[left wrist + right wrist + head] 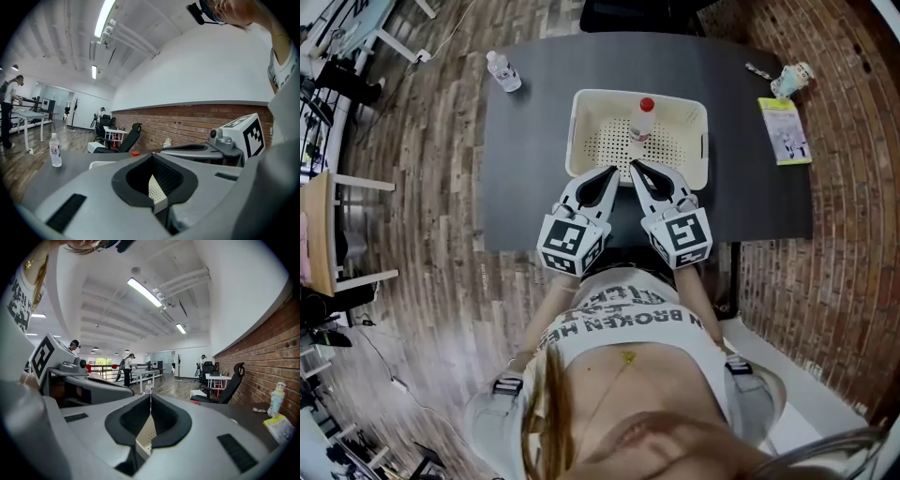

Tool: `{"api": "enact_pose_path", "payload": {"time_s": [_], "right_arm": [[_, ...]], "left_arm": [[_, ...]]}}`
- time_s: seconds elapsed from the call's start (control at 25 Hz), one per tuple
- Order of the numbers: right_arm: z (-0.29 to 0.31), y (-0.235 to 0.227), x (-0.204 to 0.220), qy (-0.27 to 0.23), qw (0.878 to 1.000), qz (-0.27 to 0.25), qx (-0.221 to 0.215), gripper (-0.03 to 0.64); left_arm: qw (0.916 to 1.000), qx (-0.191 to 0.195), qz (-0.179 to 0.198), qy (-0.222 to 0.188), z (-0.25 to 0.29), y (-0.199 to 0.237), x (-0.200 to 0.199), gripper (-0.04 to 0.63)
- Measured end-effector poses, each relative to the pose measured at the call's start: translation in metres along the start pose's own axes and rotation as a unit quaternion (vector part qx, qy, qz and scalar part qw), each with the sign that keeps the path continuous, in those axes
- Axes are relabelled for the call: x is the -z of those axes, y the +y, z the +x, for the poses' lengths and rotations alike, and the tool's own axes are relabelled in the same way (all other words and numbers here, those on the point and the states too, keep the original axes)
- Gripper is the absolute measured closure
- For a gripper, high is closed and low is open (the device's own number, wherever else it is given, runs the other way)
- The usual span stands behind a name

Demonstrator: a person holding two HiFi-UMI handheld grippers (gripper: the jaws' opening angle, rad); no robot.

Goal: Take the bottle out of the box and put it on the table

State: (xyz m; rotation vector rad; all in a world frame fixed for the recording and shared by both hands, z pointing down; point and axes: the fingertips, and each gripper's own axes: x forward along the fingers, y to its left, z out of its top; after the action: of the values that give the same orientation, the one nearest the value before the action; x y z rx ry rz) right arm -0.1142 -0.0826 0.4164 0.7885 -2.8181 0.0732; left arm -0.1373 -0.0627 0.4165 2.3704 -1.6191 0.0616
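Note:
A clear bottle with a red cap [642, 120] stands upright in the white perforated box [581, 117] at the middle of the dark table [530, 169]. My two grippers hover side by side at the box's near rim, pointing into it. The left gripper [611, 172] is shut with nothing in it, and so is the right gripper [634, 166]. In the left gripper view the jaws [152, 156] meet, and the red cap [135, 153] peeks over them. The right gripper view shows its jaws [150, 395] pressed together and empty.
A second clear bottle [503, 71] with a white cap stands on the table's far left corner. A yellow-green booklet [785, 129] and a small figurine [794, 80] lie at the far right. A black chair stands beyond the far edge.

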Motion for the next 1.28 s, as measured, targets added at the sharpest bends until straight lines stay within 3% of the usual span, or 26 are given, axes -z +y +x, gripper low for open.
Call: {"api": "enact_pose_path", "payload": {"time_s": [0.28, 0.52, 0.88, 1.28], "right_arm": [[0.030, 0.014, -0.001, -0.005, 0.999, 0.004, 0.037, 0.607], [0.029, 0.002, 0.006, 0.007, 0.998, 0.014, 0.059, 0.607], [0.026, -0.030, 0.004, 0.017, 0.999, 0.003, 0.035, 0.607], [0.026, -0.047, 0.005, 0.021, 1.000, 0.006, 0.007, 0.607]], "left_arm": [[0.9996, 0.025, 0.008, 0.012, -0.013, 0.036, 0.005, 0.591], [0.9991, 0.038, 0.003, 0.017, 0.000, 0.041, 0.006, 0.591], [0.9996, 0.018, -0.019, 0.014, 0.028, 0.032, 0.006, 0.591], [0.9996, -0.013, -0.016, 0.017, 0.041, 0.034, 0.003, 0.591]]}}
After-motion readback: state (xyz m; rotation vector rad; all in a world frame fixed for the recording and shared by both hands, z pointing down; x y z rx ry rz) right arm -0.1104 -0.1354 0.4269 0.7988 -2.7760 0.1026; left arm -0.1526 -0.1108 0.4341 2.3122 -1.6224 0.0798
